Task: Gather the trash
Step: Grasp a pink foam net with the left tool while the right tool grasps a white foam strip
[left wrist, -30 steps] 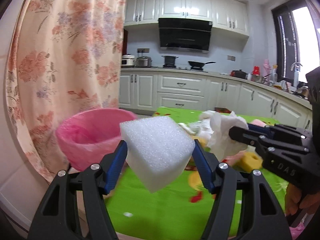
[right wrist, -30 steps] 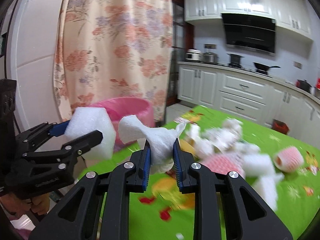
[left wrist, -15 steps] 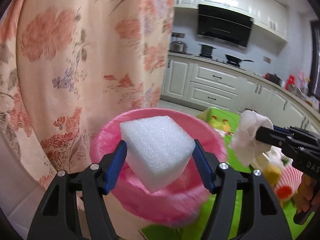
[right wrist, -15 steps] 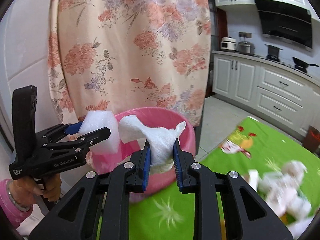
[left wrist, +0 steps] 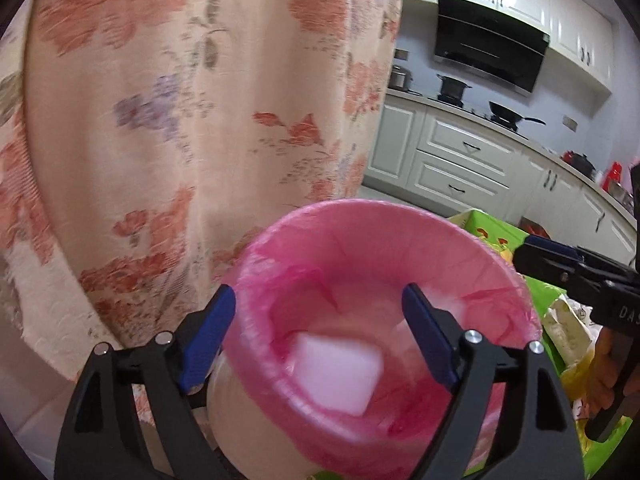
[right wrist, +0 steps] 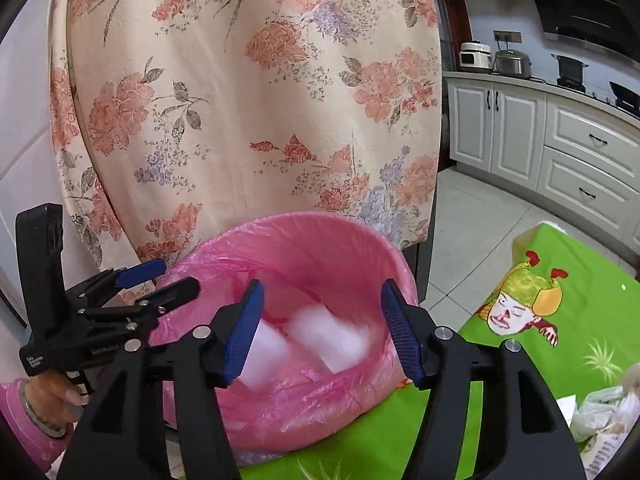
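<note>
Left claw (left wrist: pixel 318 300): pads spread wide, nothing between them, poised over the mouth of the pink bin (left wrist: pixel 360 208). Right claw (right wrist: pixel 323 292): likewise parted and empty, aimed into the same bin from the counter side. Shows up in each other's view, close together above the rim.

Inside the bin, on the pink liner: white foam block (left wrist: pixel 336 372), blurred, well below the rim. From the right wrist, two white pieces (right wrist: pixel 328 336) down there; too smeared to tell foam from anything else. Judged as a drop done for this load.

Stands against the edge of the counter (right wrist: pixel 580 288), which wears a green cartoon cloth, with a flowered curtain (right wrist: pixel 240 100) behind.

More trash (right wrist: pixel 600 404) at the far right of the counter: pale, crumpled, paper or plastic by the look of it, partly cut off by the frame.

Handling, as a judgement: foam very light, springy, easily dented, not slippery. Best taken across two flat opposite faces, mid-block, with a gentle squeeze. Crumpled pieces soft and shapeless; best pinched through the thickest bunch, not by a loose corner, lest something tear or trail.
</note>
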`<state>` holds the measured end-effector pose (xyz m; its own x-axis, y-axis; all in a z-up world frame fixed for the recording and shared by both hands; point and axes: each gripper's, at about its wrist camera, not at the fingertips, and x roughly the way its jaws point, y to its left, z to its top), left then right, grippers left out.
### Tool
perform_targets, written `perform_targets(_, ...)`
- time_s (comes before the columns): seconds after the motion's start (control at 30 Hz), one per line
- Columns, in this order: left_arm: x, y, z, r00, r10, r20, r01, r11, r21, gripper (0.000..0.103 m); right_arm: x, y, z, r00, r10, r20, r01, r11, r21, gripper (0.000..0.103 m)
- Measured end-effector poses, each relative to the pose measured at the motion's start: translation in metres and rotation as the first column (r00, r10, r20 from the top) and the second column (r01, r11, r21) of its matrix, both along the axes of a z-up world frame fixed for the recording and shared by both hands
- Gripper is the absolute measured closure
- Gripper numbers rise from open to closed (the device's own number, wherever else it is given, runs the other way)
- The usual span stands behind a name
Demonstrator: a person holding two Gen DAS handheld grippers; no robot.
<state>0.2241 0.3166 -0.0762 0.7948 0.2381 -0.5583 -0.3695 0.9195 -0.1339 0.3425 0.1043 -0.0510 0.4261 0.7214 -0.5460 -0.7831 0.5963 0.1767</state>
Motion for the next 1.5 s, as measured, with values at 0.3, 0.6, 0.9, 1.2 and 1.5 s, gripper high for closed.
perform_targets(0.3, -0.042, -0.044, 0.005, 0.996, 0.053, 0.073, -0.059, 0.995, 0.077, 0.007, -0.040, -0.037, 0.004, 0.994, -0.074, 0.077, 0.074, 0.997, 0.004, 0.044)
perform_targets(0.6, -0.085, -0.130, 0.017, 0.979, -0.055, 0.197, 0.039, 0.996, 0.082, 0.005, -0.107, -0.117, 0.011, 0.966, -0.204, 0.158, 0.200, 0.979, 0.038, 0.038)
perform_targets(0.9, -0.111, -0.199, 0.022, 0.957, -0.161, 0.241, 0.151, 0.987, 0.056, 0.005, -0.164, -0.209, 0.010, 0.905, -0.361, 0.224, 0.355, 0.932, 0.069, 0.036)
perform_targets(1.2, -0.117, -0.289, 0.018, 0.919, -0.345, 0.192, 0.327, 0.937, 0.120, 0.005, -0.199, -0.296, -0.004, 0.827, -0.520, 0.212, 0.514, 0.853, 0.085, 0.032)
perform_targets(1.5, -0.096, -0.346, -0.007, 0.892, -0.437, 0.118, 0.421, 0.896, 0.141, 0.005, -0.191, -0.346, -0.032, 0.768, -0.622, 0.151, 0.620, 0.782, 0.063, 0.032)
